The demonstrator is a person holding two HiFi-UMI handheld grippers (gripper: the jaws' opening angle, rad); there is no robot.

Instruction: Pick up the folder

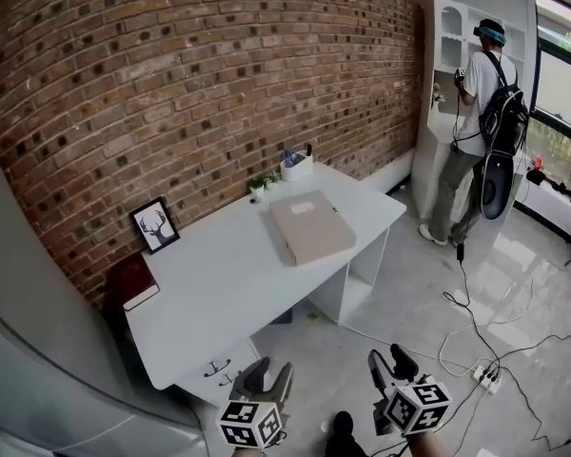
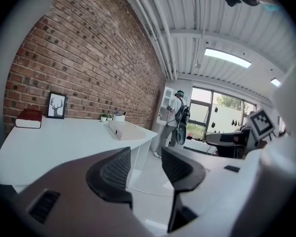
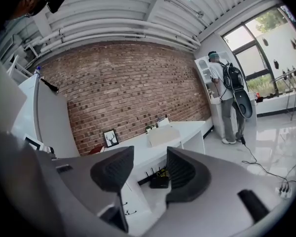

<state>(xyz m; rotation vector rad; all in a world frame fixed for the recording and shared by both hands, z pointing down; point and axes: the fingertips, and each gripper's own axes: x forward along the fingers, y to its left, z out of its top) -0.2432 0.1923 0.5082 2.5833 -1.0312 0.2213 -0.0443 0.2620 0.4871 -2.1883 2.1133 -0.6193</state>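
The beige folder (image 1: 309,227) lies flat on the white desk (image 1: 219,284), toward its right end. It also shows far off in the left gripper view as the folder (image 2: 126,130), and in the right gripper view as the folder (image 3: 163,135). My left gripper (image 1: 265,374) and right gripper (image 1: 390,362) are low in the head view, in front of the desk and well short of the folder. The left gripper (image 2: 145,169) stands open with nothing between its pads. The right gripper (image 3: 149,169) is open and empty too.
A framed deer picture (image 1: 155,225) and a red book (image 1: 133,284) sit at the desk's left end. A white pen holder (image 1: 297,167) and small plants (image 1: 259,187) stand behind the folder. A person (image 1: 476,131) stands at a white shelf. Cables (image 1: 476,341) cross the floor.
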